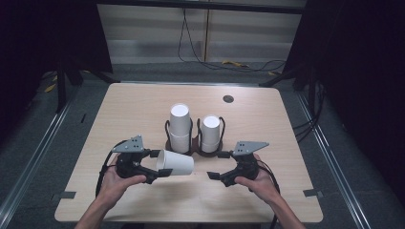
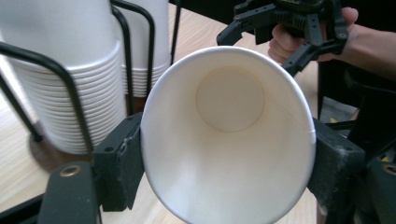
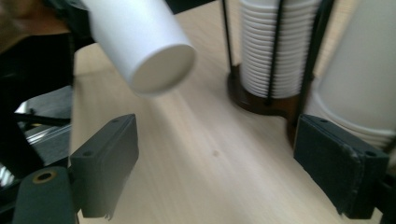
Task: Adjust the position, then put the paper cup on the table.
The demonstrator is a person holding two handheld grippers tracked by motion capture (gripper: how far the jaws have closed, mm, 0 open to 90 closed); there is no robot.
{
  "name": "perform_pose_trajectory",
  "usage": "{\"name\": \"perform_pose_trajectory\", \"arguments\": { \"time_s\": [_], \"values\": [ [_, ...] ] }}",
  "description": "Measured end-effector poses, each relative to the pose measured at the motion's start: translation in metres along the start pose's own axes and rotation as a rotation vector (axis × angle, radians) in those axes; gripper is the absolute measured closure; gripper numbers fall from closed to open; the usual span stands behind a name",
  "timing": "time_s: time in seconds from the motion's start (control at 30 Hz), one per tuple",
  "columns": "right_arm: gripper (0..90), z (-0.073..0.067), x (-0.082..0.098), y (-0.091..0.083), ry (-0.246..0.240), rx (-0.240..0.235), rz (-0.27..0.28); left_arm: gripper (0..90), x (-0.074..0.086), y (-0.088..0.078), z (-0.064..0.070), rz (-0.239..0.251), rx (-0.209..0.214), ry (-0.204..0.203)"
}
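Cup (image 1: 175, 163): lying level near the bench's front edge, base pointing toward the right claw (image 1: 216, 176).
Left claw (image 1: 154, 169): grasping the cup's rim end.
Right claw: standing released, empty.

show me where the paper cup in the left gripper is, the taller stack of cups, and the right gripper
paper cup (image 1: 175, 162), high view, on its side wall.
taller stack of cups (image 1: 180, 125), high view, on the stack's side.
right gripper (image 1: 216, 165), high view, midway between its open jaw tips.
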State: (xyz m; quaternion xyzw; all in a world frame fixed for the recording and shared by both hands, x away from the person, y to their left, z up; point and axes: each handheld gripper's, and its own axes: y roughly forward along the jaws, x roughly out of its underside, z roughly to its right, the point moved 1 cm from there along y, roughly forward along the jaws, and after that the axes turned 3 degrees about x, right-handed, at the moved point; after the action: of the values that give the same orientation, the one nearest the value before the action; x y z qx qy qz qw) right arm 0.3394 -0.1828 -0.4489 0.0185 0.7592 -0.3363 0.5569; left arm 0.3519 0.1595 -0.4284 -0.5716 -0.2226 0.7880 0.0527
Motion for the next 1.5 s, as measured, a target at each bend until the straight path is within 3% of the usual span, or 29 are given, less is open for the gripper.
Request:
{"name": "perform_pose_trajectory", "arguments": {
  "time_s": [0.1,0.2,0.5,0.6,0.83,1.03,1.27,1.37,1.5],
  "values": [
    [14.6,0.006,-0.001,-0.004,0.032,0.044,0.009,24.3,-0.003,-0.005,0.000,-0.012,-0.023,0.010],
    [14.4,0.008,-0.001,-0.009,0.033,0.075,0.008,24.3,-0.004,-0.012,-0.003,-0.037,-0.048,0.013],
    [14.0,0.017,0.012,-0.019,0.088,0.166,-0.007,24.4,0.002,-0.034,-0.021,-0.068,-0.143,-0.057],
    [14.0,0.016,0.014,-0.020,0.077,0.175,-0.027,24.3,0.003,-0.039,-0.024,-0.094,-0.165,-0.050],
    [14.0,0.019,0.023,-0.028,0.091,0.224,0.009,24.3,0.005,-0.047,-0.033,-0.143,-0.227,-0.056],
    [14.0,0.025,0.030,-0.034,0.102,0.299,0.060,24.3,0.004,-0.054,-0.045,-0.168,-0.276,-0.086],
    [13.8,0.028,0.032,-0.040,0.112,0.327,0.092,24.3,0.009,-0.060,-0.054,-0.210,-0.334,-0.113],
    [13.5,0.026,0.031,-0.042,0.105,0.310,0.098,24.3,0.009,-0.063,-0.055,-0.226,-0.352,-0.117],
    [13.8,0.025,0.032,-0.043,0.095,0.356,0.104,24.3,0.006,-0.065,-0.059,-0.247,-0.372,-0.112]
  ]
}}
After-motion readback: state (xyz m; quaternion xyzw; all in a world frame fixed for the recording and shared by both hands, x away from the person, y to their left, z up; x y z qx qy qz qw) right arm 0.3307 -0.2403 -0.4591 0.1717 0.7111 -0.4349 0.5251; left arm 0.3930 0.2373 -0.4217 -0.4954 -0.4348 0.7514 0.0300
